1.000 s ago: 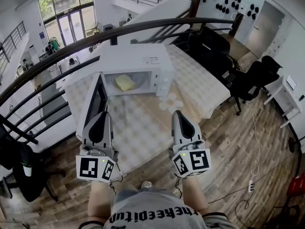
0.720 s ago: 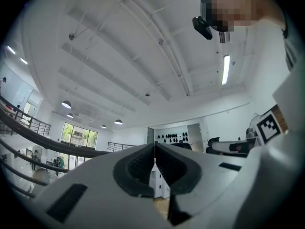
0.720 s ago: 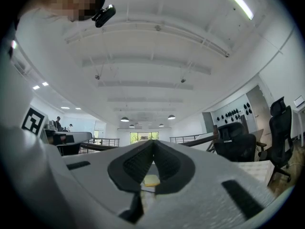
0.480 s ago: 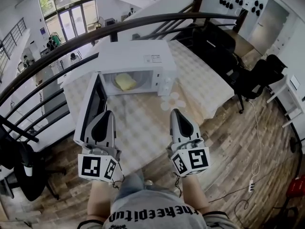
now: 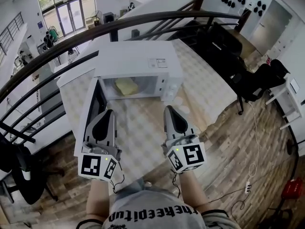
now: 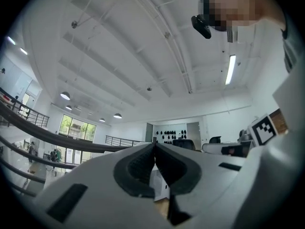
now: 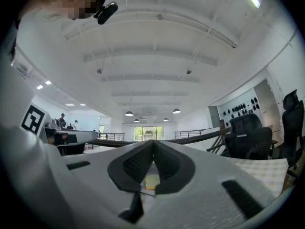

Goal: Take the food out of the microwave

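Presently, step: the approach. Nothing is lifted and both claws are short of the microwave (image 5: 138, 60).
Food (image 5: 126, 86): a pale yellow slab inside the microwave cavity, upper middle of the head view. It also shows low centre in the right gripper view, just under the closed tips.
Door (image 5: 91, 106): swung wide open toward the lower left, just beside the left claw.
Left claw (image 5: 109, 111): jaws together with nothing between them. It is over the desk (image 5: 143, 128), lower left, near the door's inner face.
Right claw (image 5: 167, 108): jaws together and empty. It is lower centre, lined up a little right of the cavity mouth.
Progress: early, by my reading. The door is already open and the food is untouched.
Next move: probably open one claw wide, push it level into the cavity and take the food by an edge. Whether a plate sits under it I cannot tell.
Risk: the left claw could knock the door, and the cavity mouth looks low.
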A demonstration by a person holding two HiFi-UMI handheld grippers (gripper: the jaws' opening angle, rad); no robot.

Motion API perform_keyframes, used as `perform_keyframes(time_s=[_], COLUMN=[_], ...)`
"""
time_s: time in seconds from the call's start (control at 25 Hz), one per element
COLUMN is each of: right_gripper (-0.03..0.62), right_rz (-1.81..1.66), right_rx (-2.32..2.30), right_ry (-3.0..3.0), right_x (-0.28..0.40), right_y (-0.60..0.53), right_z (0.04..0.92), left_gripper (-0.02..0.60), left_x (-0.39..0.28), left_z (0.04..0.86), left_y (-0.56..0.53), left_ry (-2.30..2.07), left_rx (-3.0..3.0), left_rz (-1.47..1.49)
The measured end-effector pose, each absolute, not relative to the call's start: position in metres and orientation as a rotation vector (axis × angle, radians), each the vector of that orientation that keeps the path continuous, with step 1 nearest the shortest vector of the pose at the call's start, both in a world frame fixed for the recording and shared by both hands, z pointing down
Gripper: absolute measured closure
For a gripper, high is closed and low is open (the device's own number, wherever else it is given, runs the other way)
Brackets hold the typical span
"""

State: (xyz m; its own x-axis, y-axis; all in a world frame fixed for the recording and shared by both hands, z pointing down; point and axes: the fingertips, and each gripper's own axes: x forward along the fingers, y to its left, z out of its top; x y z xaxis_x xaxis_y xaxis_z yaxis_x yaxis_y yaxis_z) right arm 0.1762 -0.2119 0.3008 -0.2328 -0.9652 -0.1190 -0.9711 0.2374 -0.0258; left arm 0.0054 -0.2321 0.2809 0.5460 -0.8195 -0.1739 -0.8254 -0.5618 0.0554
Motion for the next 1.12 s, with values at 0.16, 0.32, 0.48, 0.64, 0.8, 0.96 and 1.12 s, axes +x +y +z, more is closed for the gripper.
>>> perform_keyframes(time_s=[0.16, 0.32, 0.48, 0.64, 0.8, 0.96, 1.12], right_gripper=[0.589, 0.589, 0.589, 0.589, 0.589, 0.588, 0.588], right_rz=[0.052, 0.033, 0.012, 0.029, 0.045, 0.083, 0.123], right_rx=[-1.871, -1.874, -1.871, -1.868, -1.876, -1.892, -1.892], right_ry=[2.428, 2.481, 2.550, 2.621, 2.701, 2.792, 2.882], right_x=[0.166, 0.157, 0.145, 0.135, 0.129, 0.122, 0.114], right_y=[-0.236, -0.258, -0.276, -0.296, -0.314, -0.333, -0.349], right_z=[0.316, 0.334, 0.355, 0.374, 0.399, 0.424, 0.444], left_gripper=[0.572, 0.572, 0.572, 0.571, 0.571, 0.571, 0.571], left_x=[0.006, 0.011, 0.011, 0.011, 0.014, 0.014, 0.015], left_z=[0.295, 0.312, 0.329, 0.339, 0.353, 0.363, 0.373], left_y=[-0.253, -0.269, -0.281, -0.293, -0.297, -0.303, -0.307], left_ry=[1.462, 1.447, 1.461, 1.451, 1.437, 1.431, 1.444], left_rx=[-2.761, -2.791, -2.822, -2.833, -2.834, -2.831, -2.831], left_rz=[0.256, 0.222, 0.209, 0.214, 0.190, 0.182, 0.165])
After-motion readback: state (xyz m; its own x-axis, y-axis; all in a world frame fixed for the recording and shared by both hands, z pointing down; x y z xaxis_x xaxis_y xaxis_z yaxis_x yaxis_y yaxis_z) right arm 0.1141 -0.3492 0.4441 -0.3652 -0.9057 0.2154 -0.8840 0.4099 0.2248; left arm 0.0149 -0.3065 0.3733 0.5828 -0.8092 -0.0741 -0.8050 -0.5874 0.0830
